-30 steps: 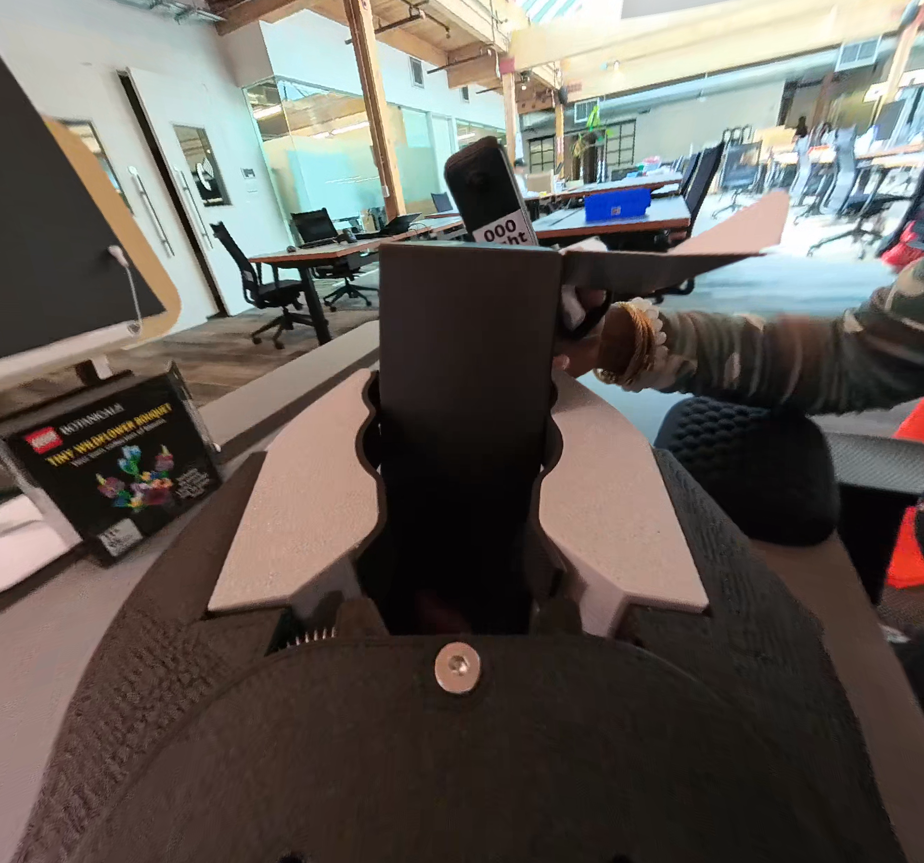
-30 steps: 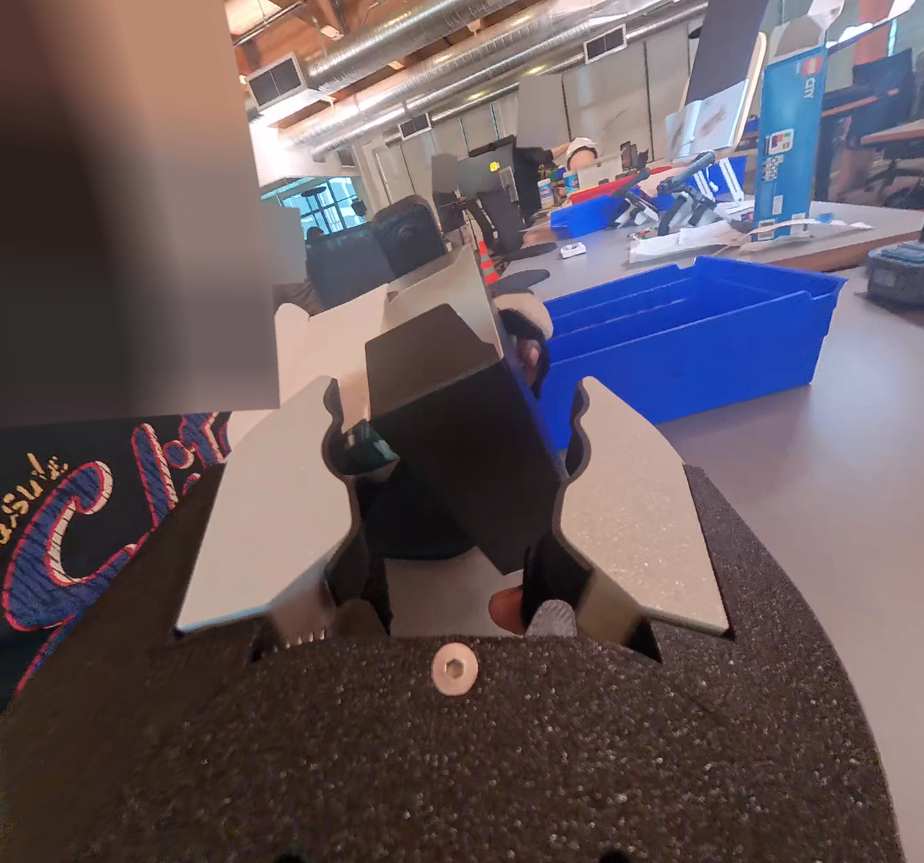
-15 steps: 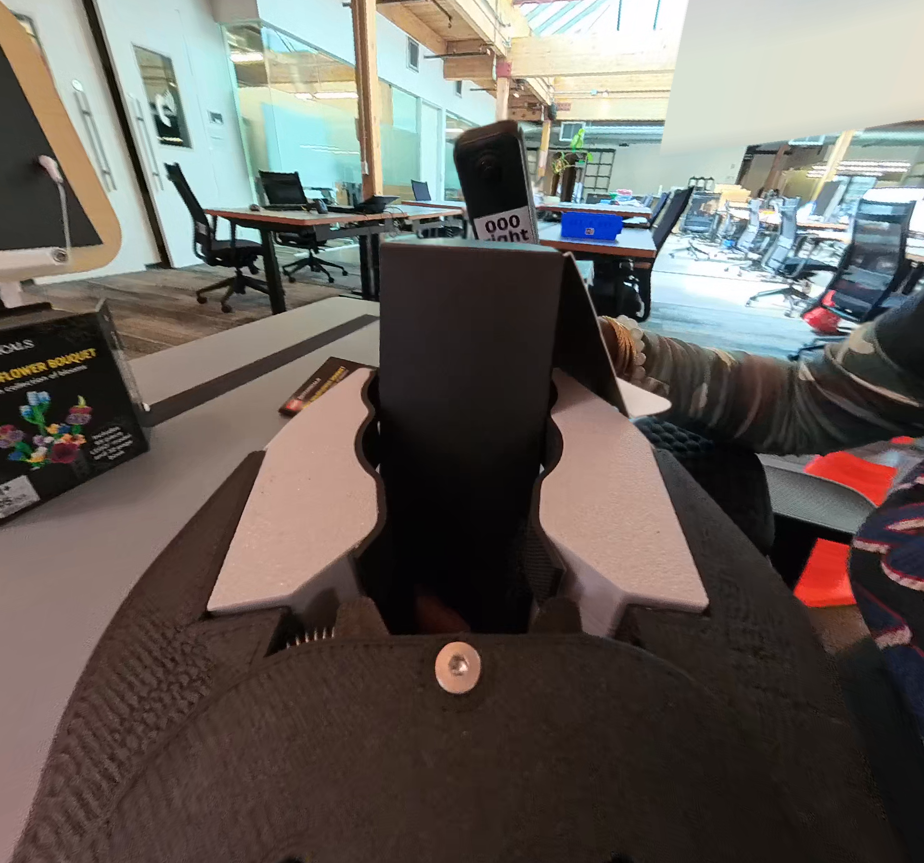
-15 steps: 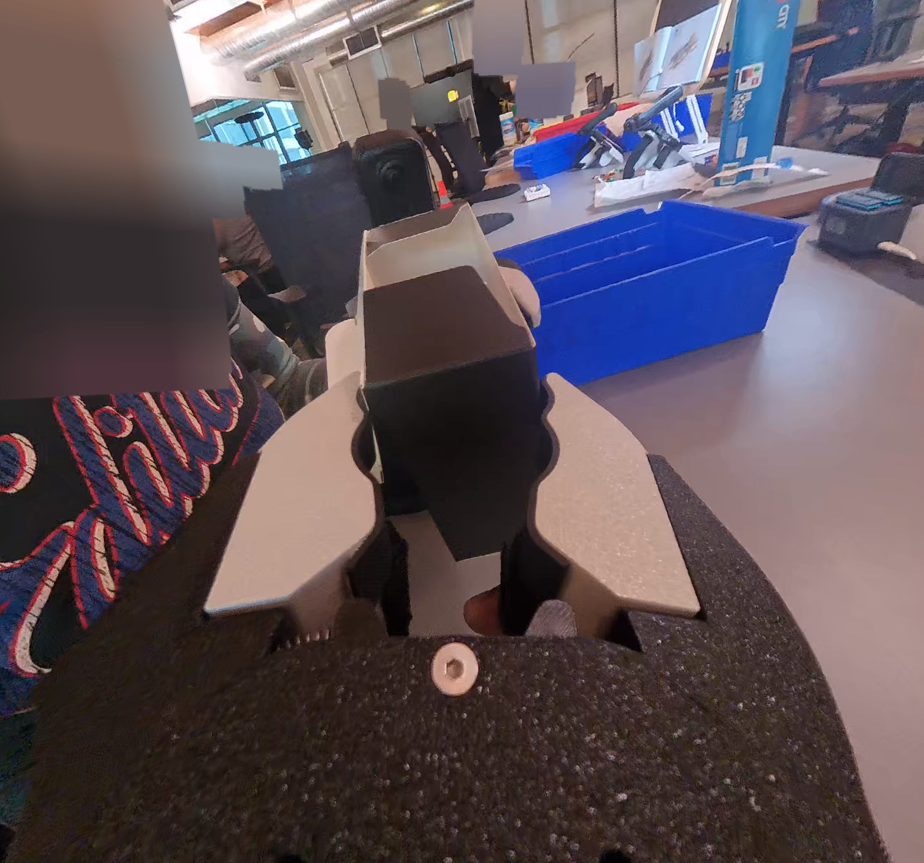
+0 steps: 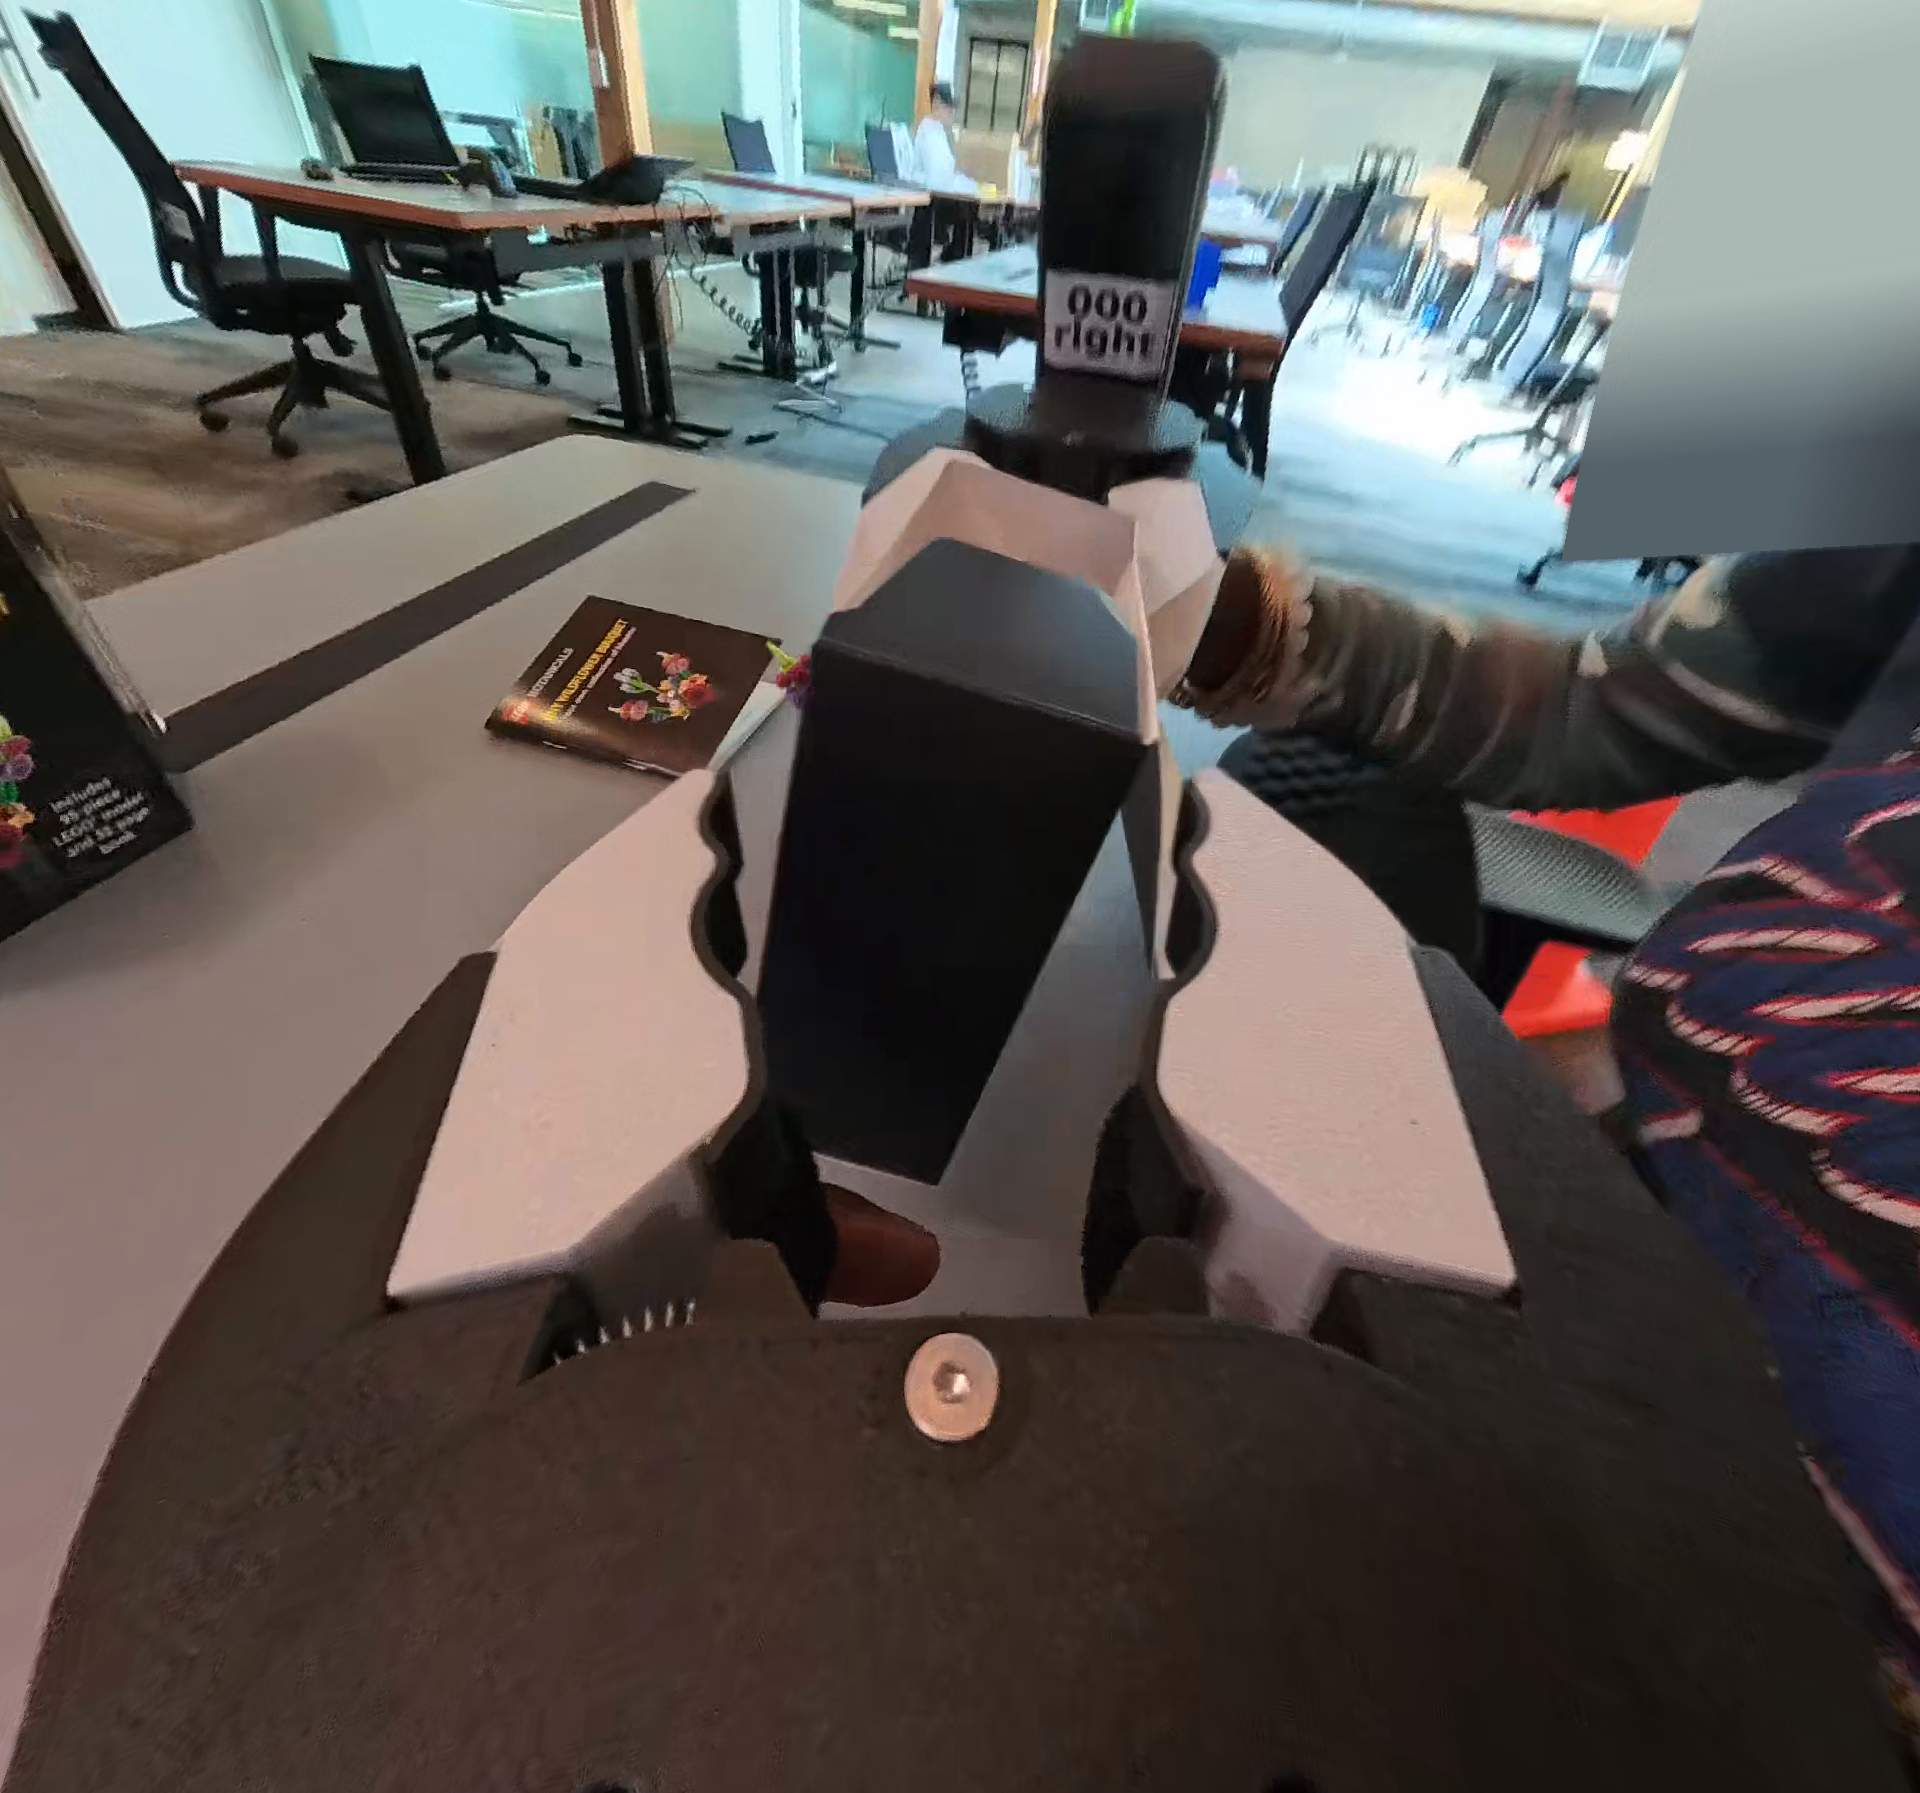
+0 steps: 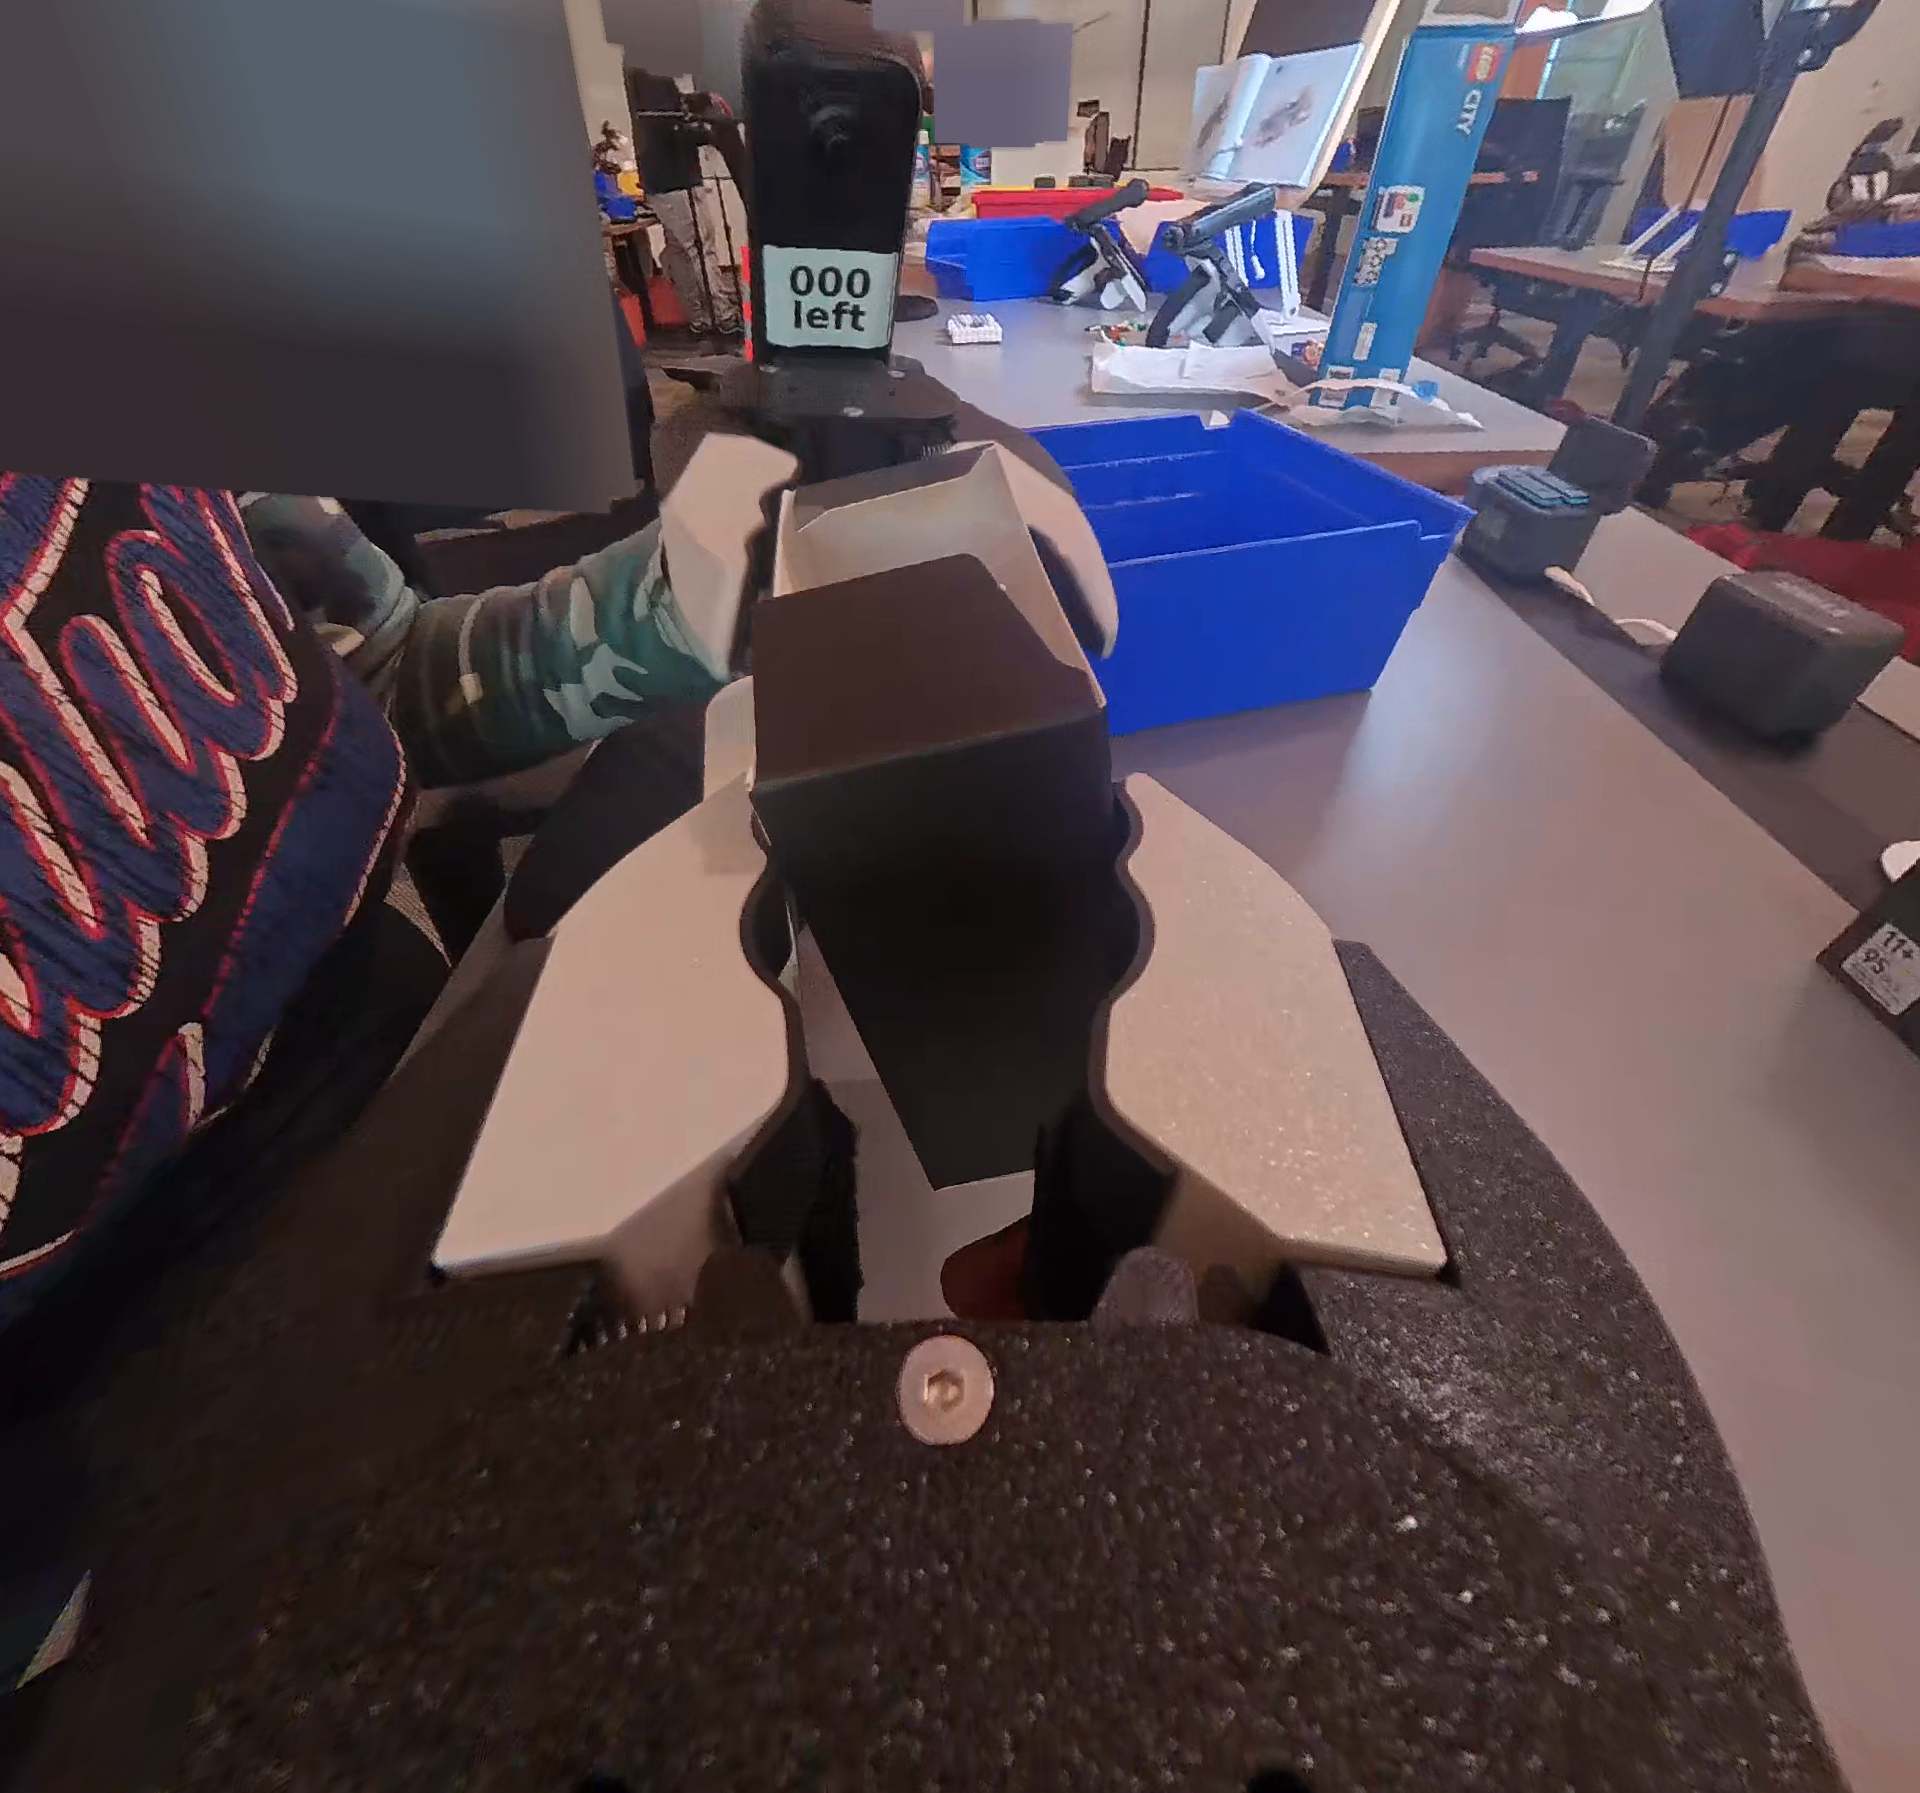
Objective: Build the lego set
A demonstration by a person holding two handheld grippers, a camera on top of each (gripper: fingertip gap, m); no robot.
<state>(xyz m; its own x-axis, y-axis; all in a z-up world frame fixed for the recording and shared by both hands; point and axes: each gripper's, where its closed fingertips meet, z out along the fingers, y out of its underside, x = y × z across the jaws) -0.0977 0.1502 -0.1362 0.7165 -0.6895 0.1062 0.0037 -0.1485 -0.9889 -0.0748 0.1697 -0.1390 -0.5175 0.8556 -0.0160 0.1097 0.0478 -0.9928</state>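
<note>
A small black carton [image 5: 935, 912] with white inner flaps is held in the air between my two grippers. In the left wrist view my left gripper [image 5: 956, 787] straddles one end with its jaws a little apart, a gap on each side of the carton. My right gripper [image 5: 1023, 528] holds the far end. In the right wrist view my right gripper [image 6: 945, 808] is shut on the carton [image 6: 935, 704]. The left gripper [image 6: 904, 538] shows beyond it, around the open flapped end.
A black instruction booklet [image 5: 634, 683] lies on the grey table [image 5: 260, 964], and the black set box [image 5: 62, 787] stands at the left. A blue bin [image 6: 1247, 559] and a dark block [image 6: 1787, 663] sit on the table to the right. The person's sleeve [image 6: 520, 642] is close. About 4 cm separates my left fingertips from my right.
The right gripper closed on the carton. The left gripper's jaws have since opened slightly around it. The carton and both grippers tipped down toward the table.
</note>
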